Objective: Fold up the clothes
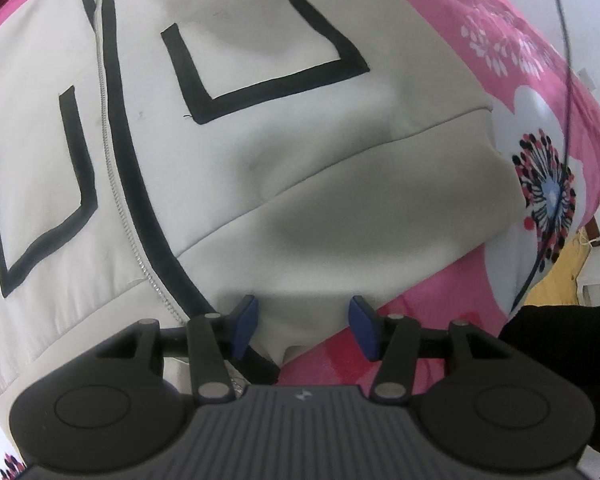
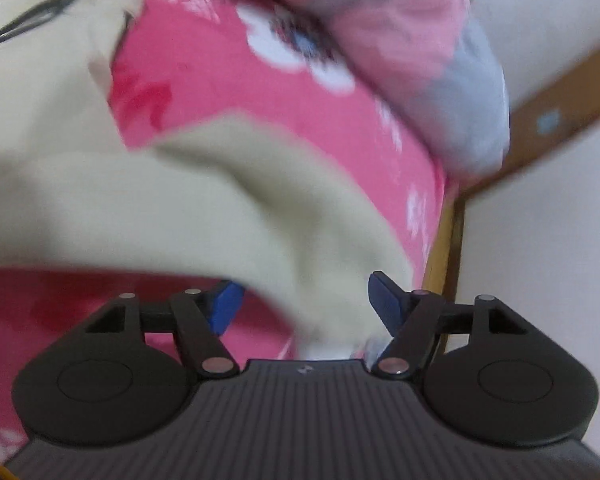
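Observation:
A cream zip-up jacket (image 1: 260, 168) with black trim and black square outlines lies spread on a pink floral bedspread (image 1: 512, 40). My left gripper (image 1: 304, 324) points down over the jacket's bottom hem corner, open, its blue pads (image 1: 244, 320) apart above the cloth. In the blurred right wrist view, a cream sleeve (image 2: 220, 208) of the jacket runs from the left down between the blue pads (image 2: 384, 300) of my right gripper (image 2: 304, 300). That gripper is open, and the pads do not visibly press on the sleeve.
A pink and grey pillow or quilt (image 2: 432, 60) lies at the bed's far end. A wooden bed frame (image 2: 452, 240) borders the bedspread beside a white wall. A thin cable (image 1: 564, 60) hangs at the right, and a dark sleeve (image 1: 560, 340) shows at the lower right.

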### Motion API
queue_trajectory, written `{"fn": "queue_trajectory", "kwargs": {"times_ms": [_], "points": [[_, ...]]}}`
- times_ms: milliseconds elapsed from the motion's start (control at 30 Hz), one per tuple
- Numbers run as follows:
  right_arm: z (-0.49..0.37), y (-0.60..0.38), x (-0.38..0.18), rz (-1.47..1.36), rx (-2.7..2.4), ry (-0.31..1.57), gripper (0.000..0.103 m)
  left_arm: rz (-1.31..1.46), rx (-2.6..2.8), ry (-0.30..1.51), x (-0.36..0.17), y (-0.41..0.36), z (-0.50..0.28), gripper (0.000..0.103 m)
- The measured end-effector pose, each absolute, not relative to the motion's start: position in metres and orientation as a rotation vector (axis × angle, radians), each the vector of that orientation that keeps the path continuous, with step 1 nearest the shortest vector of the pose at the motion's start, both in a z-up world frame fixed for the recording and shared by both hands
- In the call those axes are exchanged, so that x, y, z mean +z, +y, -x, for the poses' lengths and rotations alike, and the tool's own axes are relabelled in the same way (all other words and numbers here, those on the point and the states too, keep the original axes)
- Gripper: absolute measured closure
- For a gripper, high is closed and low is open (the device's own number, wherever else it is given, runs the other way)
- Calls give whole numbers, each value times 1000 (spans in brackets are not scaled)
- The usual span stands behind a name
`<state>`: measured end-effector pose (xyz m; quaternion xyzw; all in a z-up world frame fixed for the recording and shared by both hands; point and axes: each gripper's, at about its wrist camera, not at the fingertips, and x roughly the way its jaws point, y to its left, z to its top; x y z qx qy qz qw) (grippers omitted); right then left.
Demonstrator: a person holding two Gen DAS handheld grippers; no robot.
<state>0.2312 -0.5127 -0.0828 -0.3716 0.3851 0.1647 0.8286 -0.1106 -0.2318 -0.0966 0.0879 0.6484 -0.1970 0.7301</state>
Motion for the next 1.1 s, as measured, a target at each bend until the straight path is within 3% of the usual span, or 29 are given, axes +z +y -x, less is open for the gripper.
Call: {"fn": "queue_trajectory", "kwargs": {"times_ms": [200, 467, 600, 667, 733, 967, 1100], "points": [[-151, -587, -44, 149, 417, 995, 35, -217, -491, 1419, -97, -229, 111, 50], [8, -552, -117, -344, 691, 1418, 35, -297, -611, 1390, -95, -230, 110, 46], [34, -541, -144, -480, 594, 1378, 35, -338, -652, 1369, -95, -232, 114, 43], [42, -538, -160, -528, 581, 1397, 48, -355, -668, 1358, -95, -233, 116, 40], [47, -541, -164, -614, 554, 1395, 91, -375, -682, 1349, -95, -234, 117, 39], [71, -553, -148, -942, 490, 1353, 96, -329, -677, 1365, -93, -228, 110, 39], [88, -569, -180, -1106, 337, 1391, 96, -311, -672, 1368, -92, -226, 110, 39]]}}
